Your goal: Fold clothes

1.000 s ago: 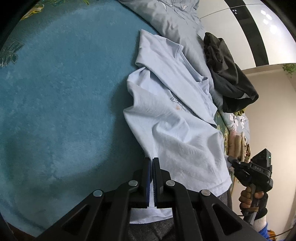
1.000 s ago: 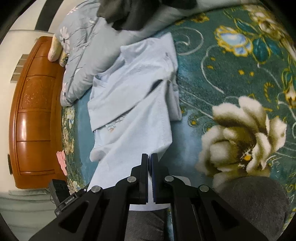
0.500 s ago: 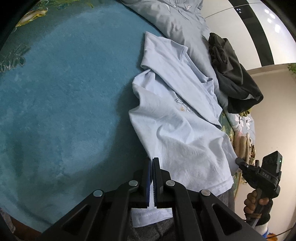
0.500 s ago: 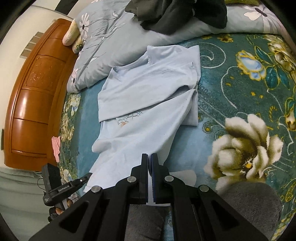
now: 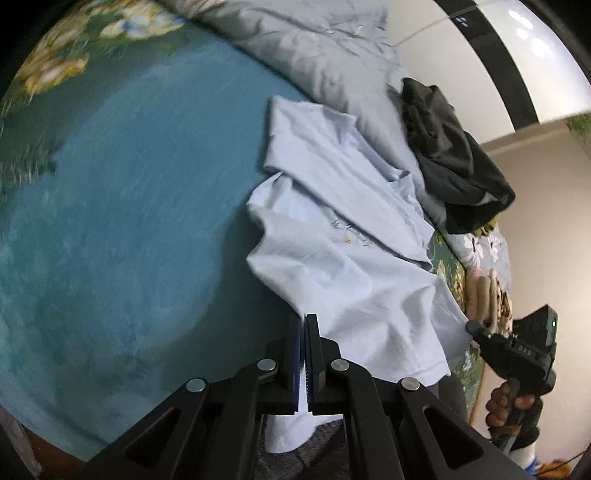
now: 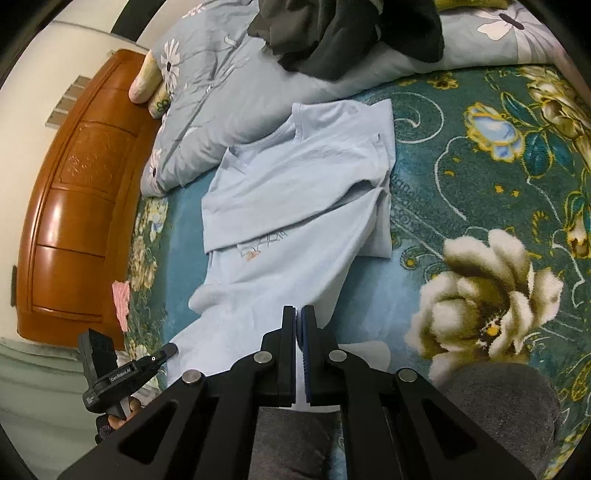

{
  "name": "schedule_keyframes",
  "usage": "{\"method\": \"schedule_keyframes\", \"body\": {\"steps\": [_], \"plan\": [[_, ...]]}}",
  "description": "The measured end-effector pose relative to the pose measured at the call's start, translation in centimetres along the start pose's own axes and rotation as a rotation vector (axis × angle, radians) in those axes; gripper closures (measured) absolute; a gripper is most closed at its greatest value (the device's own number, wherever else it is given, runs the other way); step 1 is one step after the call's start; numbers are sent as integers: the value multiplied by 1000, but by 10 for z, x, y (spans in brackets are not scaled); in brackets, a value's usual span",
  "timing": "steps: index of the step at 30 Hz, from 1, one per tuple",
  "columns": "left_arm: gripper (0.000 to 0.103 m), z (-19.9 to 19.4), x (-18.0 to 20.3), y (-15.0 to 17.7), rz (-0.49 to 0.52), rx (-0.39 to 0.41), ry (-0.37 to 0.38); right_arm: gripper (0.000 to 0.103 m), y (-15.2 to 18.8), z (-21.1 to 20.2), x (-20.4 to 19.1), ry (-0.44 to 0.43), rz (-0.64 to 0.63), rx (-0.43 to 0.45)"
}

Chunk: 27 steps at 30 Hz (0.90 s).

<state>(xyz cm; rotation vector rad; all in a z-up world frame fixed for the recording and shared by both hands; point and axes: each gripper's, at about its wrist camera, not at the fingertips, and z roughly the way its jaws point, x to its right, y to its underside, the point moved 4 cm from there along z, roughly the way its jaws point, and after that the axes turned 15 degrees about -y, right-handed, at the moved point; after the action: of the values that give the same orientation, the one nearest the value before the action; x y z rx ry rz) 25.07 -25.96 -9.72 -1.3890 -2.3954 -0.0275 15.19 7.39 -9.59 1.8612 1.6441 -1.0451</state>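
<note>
left gripper (image 5: 303, 325): fingers pressed together on the near hem of the t-shirt, cloth pinched between the pads; also seen from the right wrist view at lower left (image 6: 168, 350), held in a hand (image 6: 120, 413)
right gripper (image 6: 298, 317): fingers clamped on the t-shirt hem too, pale cloth showing in the slit between them; seen from the left wrist view at right edge (image 5: 474, 328), gripped by a hand (image 5: 508, 404)
grey trousers (image 6: 498, 406): under both grippers at the bottom edge, knee at lower right
t-shirt (image 6: 295, 229): light blue, on the bed, near hem lifted by both grippers, rest flat; top part with the collar folded down over the chest, small print just below that fold; one sleeve folded in on the right side
blanket (image 6: 480, 177): teal, big cream flowers, under the t-shirt
pink cloth (image 6: 121, 304): small, on the blanket edge, left of the t-shirt
duvet (image 6: 221, 74): grey-blue, daisy print, bunched just beyond the t-shirt collar
dark garment (image 6: 343, 33): black heap lying on the duvet
pillow (image 6: 146, 81): cream roll, far left beside the duvet
headboard (image 6: 62, 206): glossy brown wood, left of the bed
wall (image 5: 461, 48): white with a black stripe, farthest
</note>
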Motion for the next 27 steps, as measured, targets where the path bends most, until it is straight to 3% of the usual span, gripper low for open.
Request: {"method": "schedule_keyframes", "body": {"steps": [13, 21, 27], "plan": [[101, -19, 23, -19, 90, 77, -11, 100, -19, -24, 5, -21, 39, 71], [101, -12, 17, -26, 72, 65, 3, 99, -18, -5, 28, 46, 98, 9], [101, -6, 8, -24, 43, 45, 2, 97, 1, 23, 71, 183, 212, -61]]}}
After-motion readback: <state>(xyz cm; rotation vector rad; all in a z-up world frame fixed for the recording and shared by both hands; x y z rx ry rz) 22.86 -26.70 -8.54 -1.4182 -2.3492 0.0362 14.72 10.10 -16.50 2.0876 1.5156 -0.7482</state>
